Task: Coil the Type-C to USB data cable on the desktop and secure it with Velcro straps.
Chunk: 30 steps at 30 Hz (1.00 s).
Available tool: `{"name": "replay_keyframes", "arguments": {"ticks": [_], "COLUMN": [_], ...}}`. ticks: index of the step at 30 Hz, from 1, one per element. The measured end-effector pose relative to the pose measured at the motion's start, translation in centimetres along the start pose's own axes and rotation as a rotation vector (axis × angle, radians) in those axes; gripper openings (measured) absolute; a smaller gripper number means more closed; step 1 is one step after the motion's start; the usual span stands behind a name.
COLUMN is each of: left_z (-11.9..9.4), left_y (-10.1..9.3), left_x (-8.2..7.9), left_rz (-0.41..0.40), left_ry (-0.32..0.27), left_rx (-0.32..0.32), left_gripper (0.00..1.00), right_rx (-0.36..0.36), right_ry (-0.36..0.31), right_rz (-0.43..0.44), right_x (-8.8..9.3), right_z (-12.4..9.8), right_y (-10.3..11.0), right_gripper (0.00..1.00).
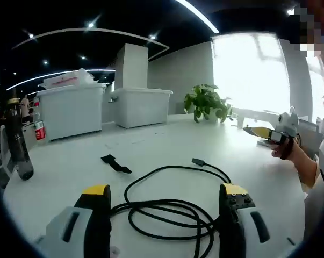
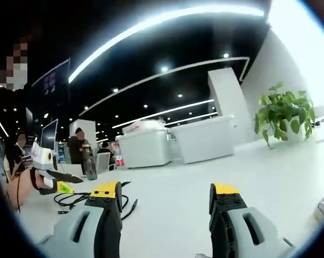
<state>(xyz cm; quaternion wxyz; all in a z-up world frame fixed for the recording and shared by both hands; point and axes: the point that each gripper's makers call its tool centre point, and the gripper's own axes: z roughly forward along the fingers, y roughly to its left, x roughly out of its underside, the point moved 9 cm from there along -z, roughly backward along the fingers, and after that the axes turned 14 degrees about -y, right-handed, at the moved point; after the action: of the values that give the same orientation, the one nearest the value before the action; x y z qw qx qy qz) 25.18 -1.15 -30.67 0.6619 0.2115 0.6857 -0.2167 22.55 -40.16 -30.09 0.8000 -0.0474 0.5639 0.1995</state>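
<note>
Your left gripper (image 1: 164, 201) hangs spread over the loose cable (image 1: 170, 207). The strap (image 1: 115, 163) lies beside it. Your right gripper (image 2: 164, 201) is spread too, holding nothing.

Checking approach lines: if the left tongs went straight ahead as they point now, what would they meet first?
Probably the black cable lying loose on the white table between the open left tongs; depth is uncertain.

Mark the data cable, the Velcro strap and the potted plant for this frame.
data cable (image 1: 167, 207): left gripper view, on the loose black loops.
Velcro strap (image 1: 115, 164): left gripper view, middle of the flat black strip.
potted plant (image 1: 207, 101): left gripper view, on its leaves.
</note>
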Motion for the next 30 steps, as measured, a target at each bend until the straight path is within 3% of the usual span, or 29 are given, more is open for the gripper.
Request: {"name": "replay_keyframes", "arguments": {"ticks": [3, 7, 9, 16, 18, 22, 23, 30], "left_z": [-0.8, -1.2, -1.1, 0.0, 0.0, 0.1, -0.1, 0.4], "left_y": [1.3, 2.8, 3.0, 2.9, 3.0, 3.1, 3.3, 3.0], "left_x": [0.2, 0.1, 0.2, 1.6, 1.9, 1.9, 1.9, 1.9], "left_rz": [0.052, -0.028, 0.0, -0.029, 0.008, 0.011, 0.048, 0.04], "left_ry": [0.049, 0.046, 0.057, 0.125, 0.162, 0.173, 0.201, 0.252], "left_rx": [-0.032, -0.09, -0.094, -0.102, -0.122, -0.137, -0.152, -0.132], "left_gripper": [0.83, 0.83, 0.83, 0.8, 0.79, 0.77, 0.76, 0.73], "right_rx": [-0.017, -0.031, -0.049, -0.228, -0.256, -0.303, -0.307, -0.32], "right_ry": [0.012, 0.004, -0.013, -0.047, -0.055, -0.043, -0.036, 0.0], "right_rz": [-0.022, -0.032, -0.048, -0.146, -0.131, -0.054, -0.048, -0.068], "right_x": [-0.1, -0.7, -1.1, -2.2, -2.1, -1.6, -1.4, -0.5], "right_z": [0.3, 1.3, 2.2, 5.4, 5.7, 5.9, 6.0, 6.1], "right_y": [0.2, 0.6, 1.2, 5.8, 6.8, 7.8, 7.8, 7.8], "right_gripper": [0.64, 0.64, 0.64, 0.64, 0.64, 0.64, 0.64, 0.64]}}
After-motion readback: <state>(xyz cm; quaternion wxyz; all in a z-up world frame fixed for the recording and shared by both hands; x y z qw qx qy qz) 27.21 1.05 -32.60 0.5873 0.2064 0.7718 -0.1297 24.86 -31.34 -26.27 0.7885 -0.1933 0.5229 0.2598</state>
